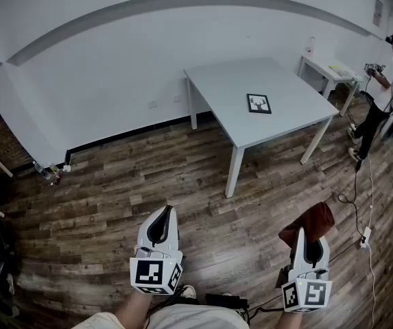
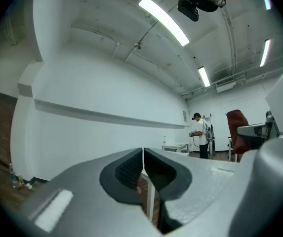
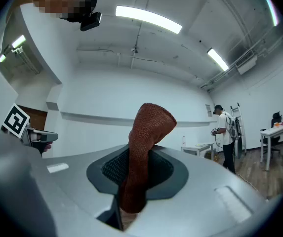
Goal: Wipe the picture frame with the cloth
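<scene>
Wood floor, frame [image 1: 258,103] on the far table [image 1: 218,88]. Right gripper [image 1: 308,237] pinches the cloth [image 1: 311,220], left gripper [image 1: 160,229] closed empty; still the approach step, so walking up to the table comes next.

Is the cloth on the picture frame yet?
No: the right hand-held gripper clamps the cloth, far from the picture frame on the table.

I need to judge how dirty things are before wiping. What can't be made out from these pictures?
- picture frame: head view, too small and far to show dust or smudges; only a dark figure shows.
- cloth: right gripper view, its lower end is hidden between the jaws of the right gripper.
- small things by the wall: head view, too small to identify.
</scene>
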